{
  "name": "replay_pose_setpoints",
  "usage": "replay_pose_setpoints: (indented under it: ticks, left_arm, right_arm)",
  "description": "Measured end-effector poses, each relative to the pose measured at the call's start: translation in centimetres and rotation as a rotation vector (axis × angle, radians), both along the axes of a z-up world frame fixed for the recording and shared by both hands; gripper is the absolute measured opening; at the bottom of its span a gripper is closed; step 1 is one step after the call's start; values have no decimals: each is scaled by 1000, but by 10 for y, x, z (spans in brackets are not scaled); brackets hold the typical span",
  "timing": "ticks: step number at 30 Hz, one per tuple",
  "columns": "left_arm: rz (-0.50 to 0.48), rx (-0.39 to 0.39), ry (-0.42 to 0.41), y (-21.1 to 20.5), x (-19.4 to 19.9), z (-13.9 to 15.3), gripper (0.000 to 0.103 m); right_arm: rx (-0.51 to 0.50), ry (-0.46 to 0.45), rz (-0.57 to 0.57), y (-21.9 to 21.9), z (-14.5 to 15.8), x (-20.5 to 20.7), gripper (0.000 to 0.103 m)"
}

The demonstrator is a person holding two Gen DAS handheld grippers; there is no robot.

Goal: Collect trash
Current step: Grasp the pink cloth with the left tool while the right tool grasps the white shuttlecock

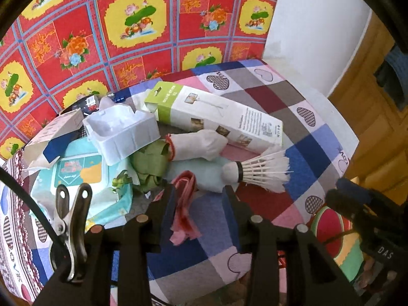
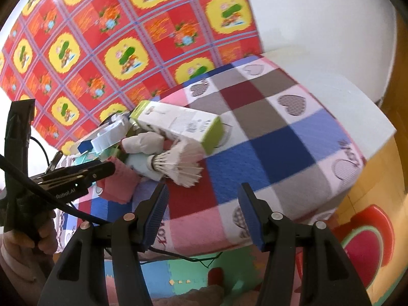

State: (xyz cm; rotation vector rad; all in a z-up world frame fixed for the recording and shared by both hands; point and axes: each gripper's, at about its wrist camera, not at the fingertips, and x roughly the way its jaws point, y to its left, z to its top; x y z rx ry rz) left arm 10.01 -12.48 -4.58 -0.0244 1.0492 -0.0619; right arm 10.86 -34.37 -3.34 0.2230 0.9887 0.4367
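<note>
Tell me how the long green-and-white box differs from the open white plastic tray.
The long green-and-white box is printed cardboard, closed and lying flat on the checked cloth. The white plastic tray is plain, shorter, open on top and tilted, resting on other trash. Both lie in the same pile, apart from either hand-held gripper.

Red floral wall cloth (image 1: 107,25), white wall (image 1: 313,25), checked heart-print table cover (image 2: 255,117).

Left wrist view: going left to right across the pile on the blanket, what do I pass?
Wet-wipes pack → white plastic tray → crumpled green paper → pink plastic bag, lying between the open left gripper's fingers → shuttlecock. The long white-and-green box lies behind them.
</note>
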Motion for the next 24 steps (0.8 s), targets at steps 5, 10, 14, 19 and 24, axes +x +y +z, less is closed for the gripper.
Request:
replay_pose_setpoints:
  ticks: [5,10,14,19,24]
  left_arm:
    - [-24,3,-10,3,3,-2,44]
    - [-47,16,-19,5,3,-2,45]
    - [-41,10,-6,11,2,-4,45]
    - [-28,-20,8,22,0,-7,45]
    - [-19,-25,22,26,1,-13,45]
  right_arm:
    - [-8,13,45,24,-4,15,58]
    - [1,34,69,42,-11,30,58]
    - [18,61,77,52,-21,41,58]
    - [18,85,85,60,-32,51,58]
    - [25,82,98,67,-37,55,39]
